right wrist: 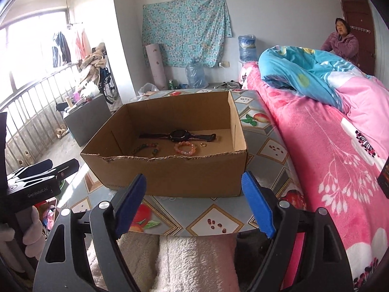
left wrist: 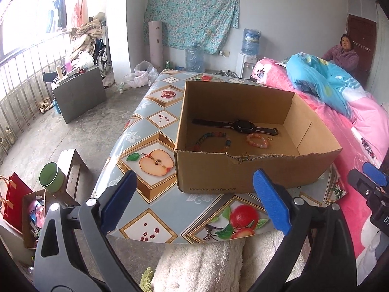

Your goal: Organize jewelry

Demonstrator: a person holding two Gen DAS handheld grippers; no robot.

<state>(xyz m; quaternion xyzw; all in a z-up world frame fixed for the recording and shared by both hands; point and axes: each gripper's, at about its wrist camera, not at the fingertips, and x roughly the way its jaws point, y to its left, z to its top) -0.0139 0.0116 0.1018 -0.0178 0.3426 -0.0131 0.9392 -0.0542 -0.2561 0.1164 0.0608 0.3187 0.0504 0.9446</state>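
Hovering short of the table edge, the left gripper (left wrist: 192,198) has its blue jaws spread wide with nothing between them, and the right gripper (right wrist: 194,203) is likewise wide and empty. Out from both, at about twelve o'clock, sits the cardboard box (left wrist: 243,177) on the fruit-print tablecloth (left wrist: 155,121), its torn near wall facing the grippers. Inside on the floor lie the watch (left wrist: 239,124), its long axis running nine to three across the back, a dark bead bracelet (left wrist: 214,141) in front of it toward the left, a pink bead bracelet (left wrist: 258,140) toward the right, and a small gold ring (right wrist: 203,144) just beside the pink one at three o'clock. No jewelry shows outside the box. By my reading the right gripper is nearer the pink bracelet and ring, the left nearer the dark bracelet; any reach must clear the near wall from above.
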